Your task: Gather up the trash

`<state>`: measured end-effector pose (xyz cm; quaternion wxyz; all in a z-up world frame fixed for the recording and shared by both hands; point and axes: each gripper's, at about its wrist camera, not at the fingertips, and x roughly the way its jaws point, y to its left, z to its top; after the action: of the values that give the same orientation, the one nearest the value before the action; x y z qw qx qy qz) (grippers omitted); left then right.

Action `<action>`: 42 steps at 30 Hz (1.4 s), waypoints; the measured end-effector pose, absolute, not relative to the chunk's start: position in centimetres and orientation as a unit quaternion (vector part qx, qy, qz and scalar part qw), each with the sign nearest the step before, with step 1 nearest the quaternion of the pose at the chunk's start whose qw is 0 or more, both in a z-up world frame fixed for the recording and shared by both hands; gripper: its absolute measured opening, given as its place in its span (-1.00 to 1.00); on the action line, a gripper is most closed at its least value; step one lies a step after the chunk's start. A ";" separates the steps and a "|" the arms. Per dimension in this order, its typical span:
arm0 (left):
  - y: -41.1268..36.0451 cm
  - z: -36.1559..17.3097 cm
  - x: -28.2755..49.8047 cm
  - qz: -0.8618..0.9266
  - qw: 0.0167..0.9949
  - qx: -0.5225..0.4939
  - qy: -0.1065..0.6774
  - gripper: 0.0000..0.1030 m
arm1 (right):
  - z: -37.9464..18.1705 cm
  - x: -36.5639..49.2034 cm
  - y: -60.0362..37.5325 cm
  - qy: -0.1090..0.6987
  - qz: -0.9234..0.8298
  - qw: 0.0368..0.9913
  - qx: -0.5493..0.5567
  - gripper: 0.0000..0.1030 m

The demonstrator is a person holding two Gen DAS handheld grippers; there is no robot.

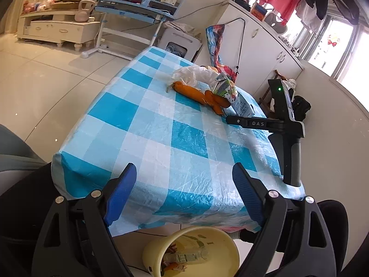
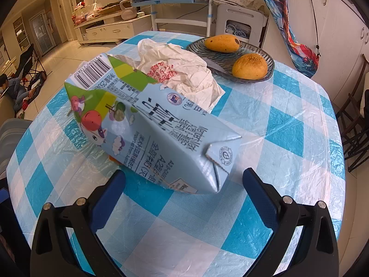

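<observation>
My right gripper (image 2: 184, 182) sits low over the worktop (image 2: 288, 124), its blue fingers (image 2: 108, 196) spread wide with nothing between them. Just ahead of them lies the milk carton (image 2: 147, 124), on its side, crumpled, its folded end toward me and the torn end with the barcode pointing away. Right behind the carton is a crumpled white plastic bag (image 2: 182, 69) with red print. Further back on the checked cloth stands a dark glass dish (image 2: 251, 54) carrying two yellow-orange fruits (image 2: 249, 67).

My left gripper (image 1: 184, 198) hovers off the near edge of the worktop (image 1: 143, 124), also wide apart and holding nothing. Below it, on the floor, I see a pale yellow bin (image 1: 219, 242) with a clear plastic bottle (image 1: 184, 257) and other scraps already inside. From this side the carton (image 1: 230, 92) lies far across the cloth, resting partly on orange peel (image 1: 196, 93), with the plastic bag (image 1: 193, 73) beside them. The right gripper's black body (image 1: 283, 115) shows at the worktop's right edge near the carton.
</observation>
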<state>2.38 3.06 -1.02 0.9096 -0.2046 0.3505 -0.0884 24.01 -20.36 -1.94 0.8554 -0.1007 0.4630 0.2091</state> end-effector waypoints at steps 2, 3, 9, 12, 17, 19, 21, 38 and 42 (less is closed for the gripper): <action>3.1 -1.0 2.3 -0.089 0.909 -0.205 0.351 0.58 | -1.9 24.0 -20.4 0.463 0.209 0.855 -0.101 0.88; 3.1 -1.0 2.3 -0.088 0.909 -0.206 0.351 0.58 | -1.9 23.8 -20.4 0.463 0.209 0.855 -0.101 0.88; 2.8 -0.9 2.3 -0.090 0.909 -0.204 0.352 0.58 | -1.9 24.0 -20.4 0.463 0.209 0.855 -0.101 0.88; 2.8 -0.9 2.3 -0.090 0.909 -0.204 0.352 0.58 | -1.9 24.0 -20.4 0.463 0.209 0.855 -0.101 0.88; 2.8 -0.9 2.4 -0.089 0.909 -0.206 0.351 0.58 | -1.9 24.0 -20.4 0.463 0.209 0.855 -0.101 0.88; 2.8 -0.9 2.4 -0.089 0.909 -0.206 0.351 0.58 | -1.9 23.9 -20.4 0.463 0.209 0.855 -0.101 0.88; 2.8 -1.0 2.4 -0.089 0.909 -0.205 0.351 0.58 | -1.9 24.0 -20.4 0.463 0.209 0.855 -0.101 0.88; 2.8 -1.0 2.3 -0.090 0.909 -0.207 0.351 0.58 | -1.9 24.0 -20.4 0.463 0.209 0.855 -0.100 0.88; 2.8 -1.0 2.3 -0.090 0.909 -0.206 0.352 0.58 | -1.9 24.0 -20.4 0.463 0.209 0.856 -0.100 0.88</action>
<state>2.30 2.78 -1.00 0.9087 -0.2065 0.3516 -0.0900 23.95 -20.36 -1.94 0.8555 -0.1005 0.4628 0.2092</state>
